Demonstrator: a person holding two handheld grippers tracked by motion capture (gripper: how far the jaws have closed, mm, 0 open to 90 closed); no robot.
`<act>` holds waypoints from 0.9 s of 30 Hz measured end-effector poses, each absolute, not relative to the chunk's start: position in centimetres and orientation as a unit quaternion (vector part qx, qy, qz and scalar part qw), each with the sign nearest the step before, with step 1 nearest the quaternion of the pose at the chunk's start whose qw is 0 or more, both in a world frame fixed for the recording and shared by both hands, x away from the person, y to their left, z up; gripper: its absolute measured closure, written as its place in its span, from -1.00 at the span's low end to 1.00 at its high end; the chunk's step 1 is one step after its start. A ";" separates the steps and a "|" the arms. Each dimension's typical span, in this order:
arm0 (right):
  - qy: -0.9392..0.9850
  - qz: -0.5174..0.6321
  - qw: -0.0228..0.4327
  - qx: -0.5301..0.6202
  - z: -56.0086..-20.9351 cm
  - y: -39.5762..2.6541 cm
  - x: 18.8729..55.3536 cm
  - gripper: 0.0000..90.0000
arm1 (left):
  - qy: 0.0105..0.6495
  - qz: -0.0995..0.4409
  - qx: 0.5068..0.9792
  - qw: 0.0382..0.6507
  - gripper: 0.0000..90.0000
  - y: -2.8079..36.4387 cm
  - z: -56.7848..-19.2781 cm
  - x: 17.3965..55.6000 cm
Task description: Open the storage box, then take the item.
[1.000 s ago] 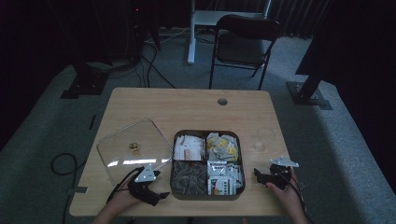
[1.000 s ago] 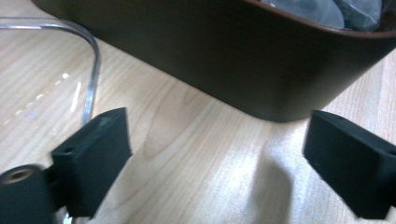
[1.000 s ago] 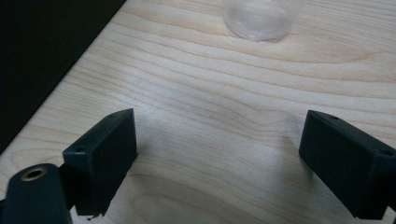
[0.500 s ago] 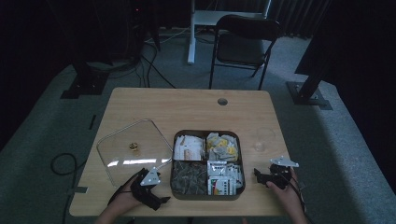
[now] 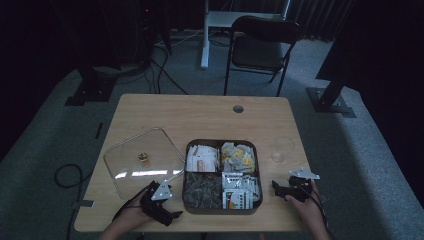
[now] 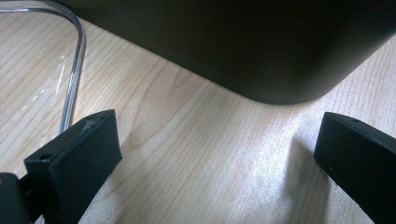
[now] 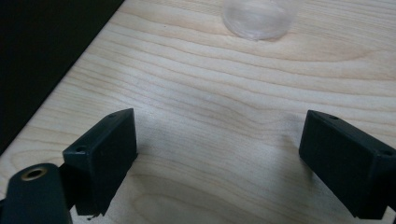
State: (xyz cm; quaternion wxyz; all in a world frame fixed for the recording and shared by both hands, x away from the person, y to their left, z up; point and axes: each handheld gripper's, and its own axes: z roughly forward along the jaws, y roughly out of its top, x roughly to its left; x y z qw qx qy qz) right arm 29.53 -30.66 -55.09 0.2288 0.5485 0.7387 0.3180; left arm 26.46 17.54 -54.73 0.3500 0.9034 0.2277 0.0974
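The pale wooden table with a fine wavy grain [image 5: 200, 117] is light tan under dim light. The dark brown square tray with 4 compartments [image 5: 222, 143] holds white packets with red-orange print [image 5: 201, 159], yellow and white wrappers [image 5: 239, 157], dull grey-green sachets [image 5: 202, 187], and white packets marked green, red and orange [image 5: 240, 189]. The clear square lid [image 5: 142, 162] carries a small gold knob [image 5: 144, 158] and white glints. The clear round cup [image 7: 259, 17] looks colourless. The left black gripper with a grey plate [image 5: 165, 212] and the right black gripper with a grey plate [image 5: 280, 188] have matte black jaws.
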 end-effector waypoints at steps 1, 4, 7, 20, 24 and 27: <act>0.741 0.312 0.225 0.551 -55.0 -30.6 29.5 -0.76 | 0.228 0.097 0.903 0.350 -0.99 17.5 -54.7 26.5; 0.747 0.308 0.219 0.547 -54.8 -30.4 29.3 -0.76 | 0.228 0.097 0.903 0.350 -0.99 17.5 -54.7 26.5; 0.749 0.309 0.212 0.546 -54.7 -29.8 29.0 -0.76 | 0.228 0.097 0.903 0.350 -0.99 17.5 -54.7 26.5; 0.752 0.332 0.208 0.531 -52.9 -28.8 28.5 -0.76 | 0.227 0.097 0.903 0.350 -0.99 17.5 -54.7 26.5; 0.752 0.338 0.210 0.525 -52.4 -28.6 28.6 -0.76 | 0.227 0.097 0.903 0.350 -0.99 17.5 -54.7 26.5; 0.753 0.341 0.211 0.522 -52.2 -28.4 28.6 -0.76 | 0.227 0.097 0.903 0.351 -0.99 17.5 -54.7 26.5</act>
